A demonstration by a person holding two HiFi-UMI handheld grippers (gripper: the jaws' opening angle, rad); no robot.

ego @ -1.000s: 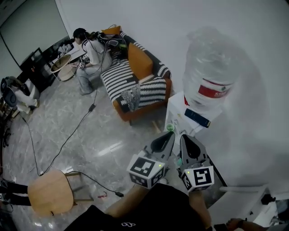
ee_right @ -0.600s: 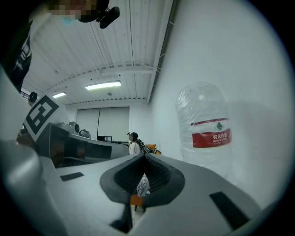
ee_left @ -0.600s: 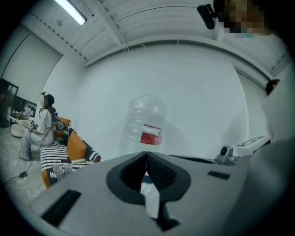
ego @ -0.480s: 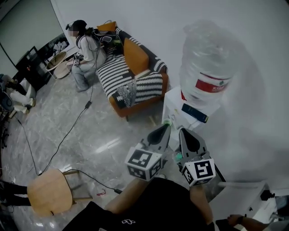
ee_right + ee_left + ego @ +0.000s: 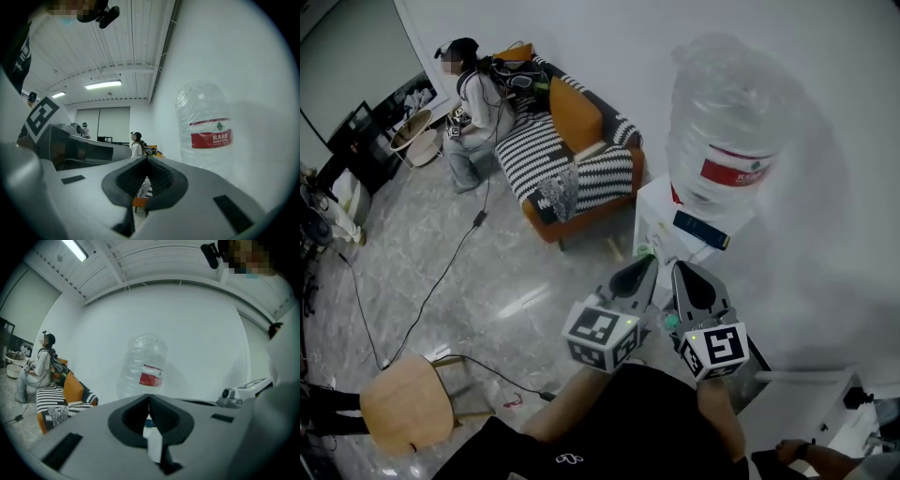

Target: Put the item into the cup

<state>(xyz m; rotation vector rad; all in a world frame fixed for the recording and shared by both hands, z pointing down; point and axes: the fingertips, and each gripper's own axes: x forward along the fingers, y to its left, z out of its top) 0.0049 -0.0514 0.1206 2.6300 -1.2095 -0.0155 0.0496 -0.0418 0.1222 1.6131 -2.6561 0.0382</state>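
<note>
No cup and no loose item shows in any view. In the head view my left gripper and right gripper are held side by side close to the body. Both point toward a white water dispenser topped by a large clear bottle with a red label. In the left gripper view the gripper has its jaws meeting at the tips with nothing between them, and the bottle stands beyond. The right gripper is likewise shut and empty, with the bottle to its right.
An orange sofa with striped black-and-white cushions stands against the wall left of the dispenser. A person sits beside it. A round wooden stool stands at the lower left, and a black cable runs across the grey floor.
Both grippers stay shut and side by side. The head view has drifted slightly, so the sofa and dispenser sit a little further left and up.
</note>
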